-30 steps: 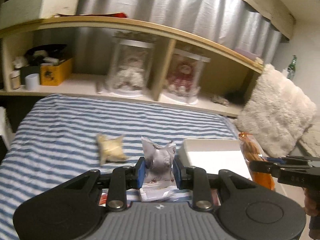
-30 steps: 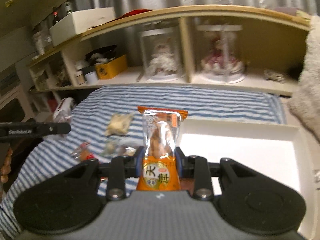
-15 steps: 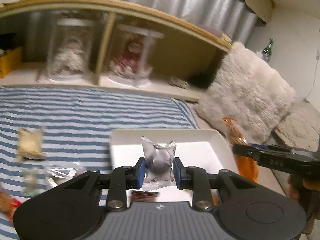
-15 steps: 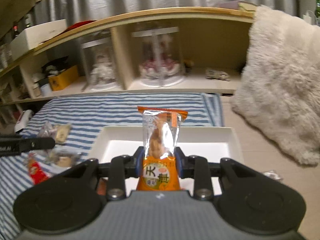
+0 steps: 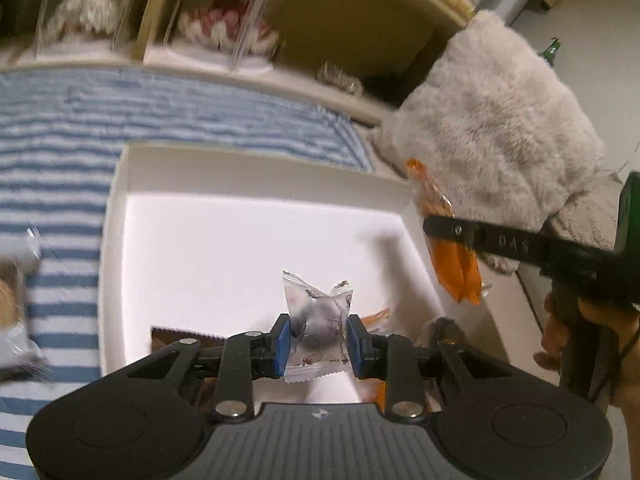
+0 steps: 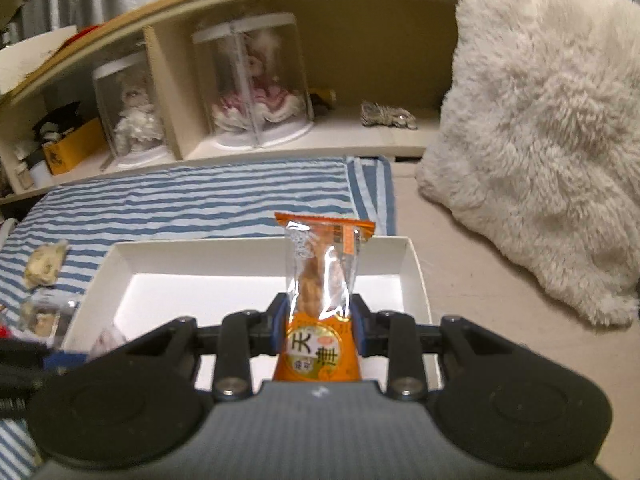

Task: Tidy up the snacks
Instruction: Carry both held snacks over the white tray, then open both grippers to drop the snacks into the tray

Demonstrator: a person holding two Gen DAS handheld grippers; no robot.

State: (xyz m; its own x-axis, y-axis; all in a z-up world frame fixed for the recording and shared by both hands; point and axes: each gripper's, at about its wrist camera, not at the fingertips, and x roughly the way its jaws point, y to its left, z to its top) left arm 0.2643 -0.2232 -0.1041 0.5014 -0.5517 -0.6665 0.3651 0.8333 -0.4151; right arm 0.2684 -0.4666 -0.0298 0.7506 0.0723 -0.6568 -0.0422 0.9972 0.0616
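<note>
My left gripper is shut on a small silvery wrapped snack, held above the near part of a shallow white box. A dark brown packet and an orange wrapper lie in the box's near end. My right gripper is shut on a tall orange snack packet, upright over the same white box. In the left wrist view that orange packet hangs at the box's right edge, pinched by the right gripper's black finger.
The box sits on a blue-and-white striped cloth with loose snacks at its left. A fluffy white cushion lies to the right. A wooden shelf with domed dolls runs along the back.
Both grippers swung to the right and lowered, each keeping its snack. They now hang over the white box, which fills more of both views.
</note>
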